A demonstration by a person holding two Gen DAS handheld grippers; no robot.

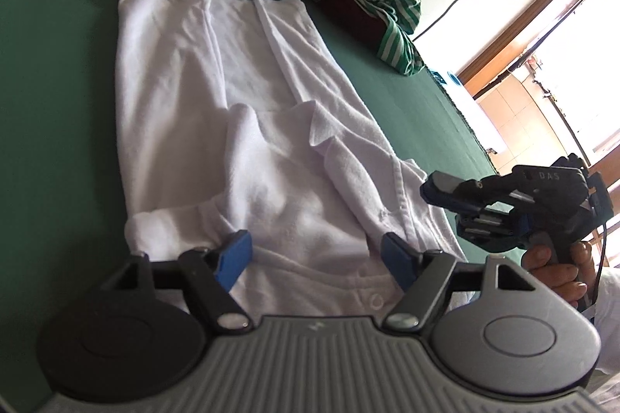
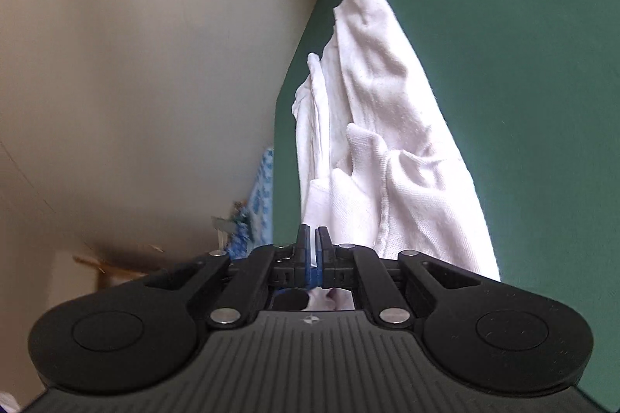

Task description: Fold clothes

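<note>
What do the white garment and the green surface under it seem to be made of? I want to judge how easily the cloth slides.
White garment: probably cotton knit, matte; fine ribbed weave and soft creases show in the right wrist view. Green surface: looks like smooth matte fabric, perhaps a stretched sheet; no weave is visible.
</note>
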